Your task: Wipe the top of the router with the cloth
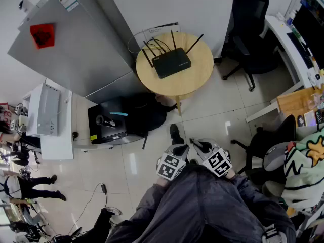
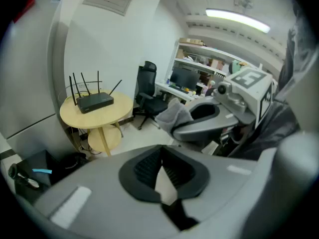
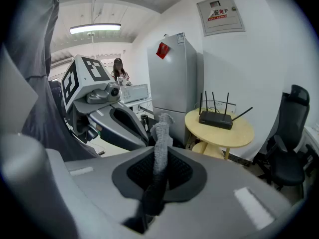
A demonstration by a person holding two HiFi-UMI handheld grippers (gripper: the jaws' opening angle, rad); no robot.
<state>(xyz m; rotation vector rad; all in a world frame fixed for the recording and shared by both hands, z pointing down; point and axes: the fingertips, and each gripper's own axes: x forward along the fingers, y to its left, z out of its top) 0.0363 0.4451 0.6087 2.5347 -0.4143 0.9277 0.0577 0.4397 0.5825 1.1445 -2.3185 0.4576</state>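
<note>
The black router (image 1: 171, 62) with several raised antennas sits on a round wooden table (image 1: 195, 77) across the floor from me. Both grippers are held close to my body, well short of the table. My right gripper (image 3: 160, 151) is shut on a grey cloth (image 3: 160, 138), which sticks up between its jaws. From the left gripper view the cloth (image 2: 174, 116) shows bunched at the right gripper's tip. My left gripper (image 2: 160, 151) has its pads meeting at the tip with nothing held. Router (image 2: 94, 102) and router (image 3: 215, 119) appear far ahead in both gripper views.
A tall grey fridge (image 1: 76, 39) stands left of the table, with a black case and bag (image 1: 136, 115) on the floor below. A black office chair (image 1: 248, 29) and a white desk (image 1: 286, 39) are at the right. My shoe (image 1: 176, 134) is ahead of the grippers.
</note>
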